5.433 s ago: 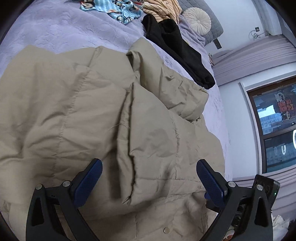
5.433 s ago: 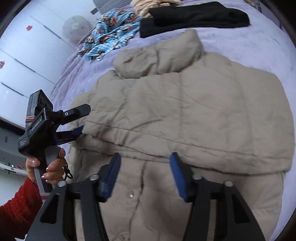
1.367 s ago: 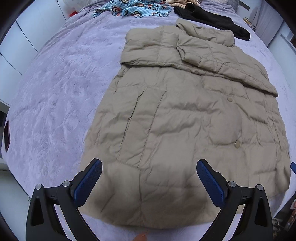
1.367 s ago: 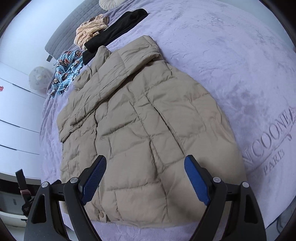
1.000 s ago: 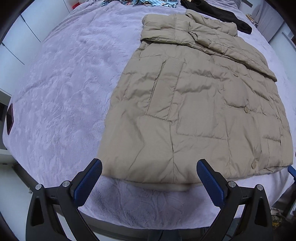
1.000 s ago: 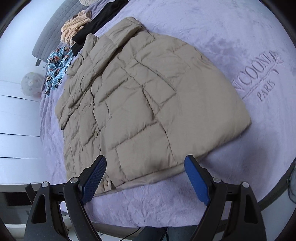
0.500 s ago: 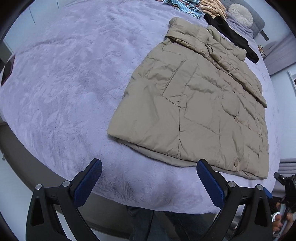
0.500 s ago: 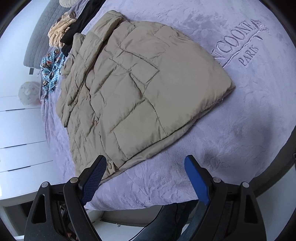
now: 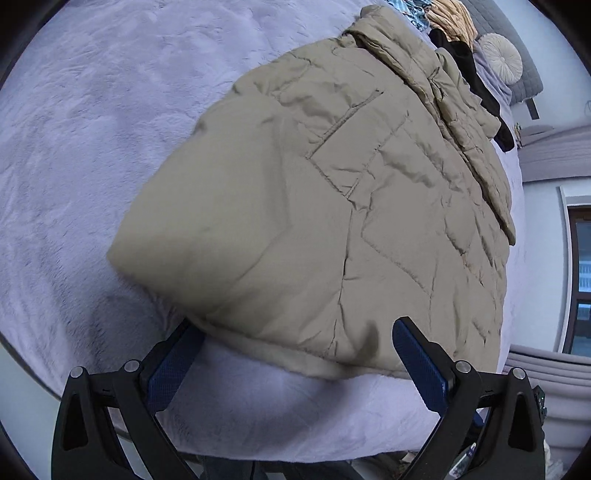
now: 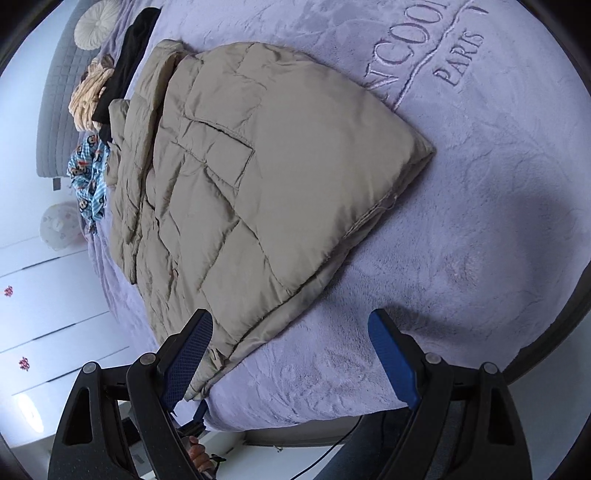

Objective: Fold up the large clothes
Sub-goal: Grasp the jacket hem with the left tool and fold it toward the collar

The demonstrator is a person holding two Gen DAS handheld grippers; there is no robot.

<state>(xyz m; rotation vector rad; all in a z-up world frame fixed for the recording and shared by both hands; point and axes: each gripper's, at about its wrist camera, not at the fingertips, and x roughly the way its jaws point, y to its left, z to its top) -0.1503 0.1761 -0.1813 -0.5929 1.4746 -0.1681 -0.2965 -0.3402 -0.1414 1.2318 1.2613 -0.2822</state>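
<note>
While both tongs gape empty, left tongs [image 9: 295, 363] and right tongs [image 10: 291, 356] flank the beige coat's [image 9: 332, 206] hem.

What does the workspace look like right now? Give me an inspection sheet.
Surface: lilac blanket on a bed, lettering stitched in.
Job's things: tan coat lying flat, sleeves folded in, hem nearest.
Clutter: black garment, striped cloth and blue print cloth beyond the collar; round cushion.
Grippers: left gripper open at the hem; right gripper open at the hem corner.
Cables: thin cable below the bed edge.
Surroundings: white cupboards, window.
</note>
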